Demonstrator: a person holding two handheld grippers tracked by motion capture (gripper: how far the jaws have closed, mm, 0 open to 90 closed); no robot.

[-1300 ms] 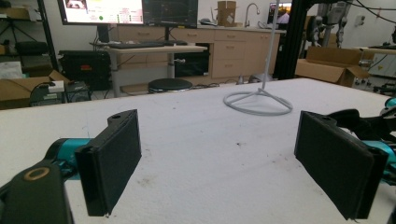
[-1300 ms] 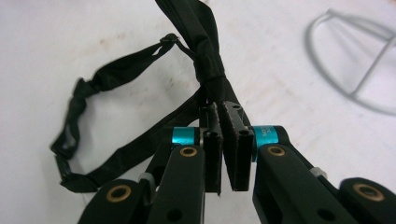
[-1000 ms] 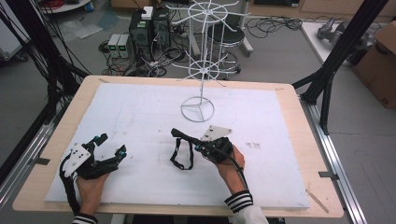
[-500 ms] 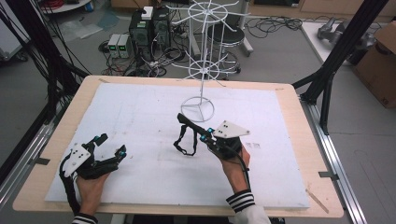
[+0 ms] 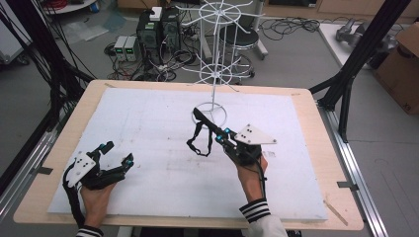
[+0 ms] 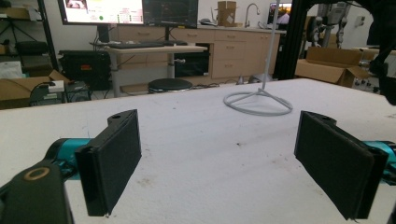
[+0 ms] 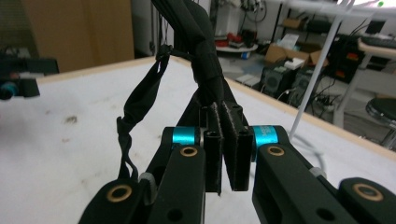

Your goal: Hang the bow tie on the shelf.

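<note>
Nearest, at seven o'clock on the white foam board [image 5: 148, 128]: left gripper [image 5: 114, 157] resting low on the board in the person's left hand [image 5: 94, 197], jaws spread wide, nothing between the black pads [image 6: 114, 158]. In the left gripper view, bare speckled board between the two pads, with the ring base at one o'clock beyond.

Farther in, at five o'clock from the board's centre: right hand [image 5: 252, 177] with striped cuff [image 5: 257, 210], holding the right gripper [image 5: 223, 134] lifted off the board and pointed toward eleven o'clock. Jaws drawn narrow, clamped on a black strap [image 5: 201, 133]. In the right gripper view, strap [image 7: 208, 60] pinched between the pads and rising toward twelve o'clock, a looped part hanging at ten o'clock above the board.

Beyond, at twelve o'clock: white wire rack stand [image 5: 213, 74], its ring base sitting on the board just past the strap's far end.

Farthest, off the table at eleven o'clock: computer boxes [image 5: 158, 29] and tangled cables on the floor.
</note>
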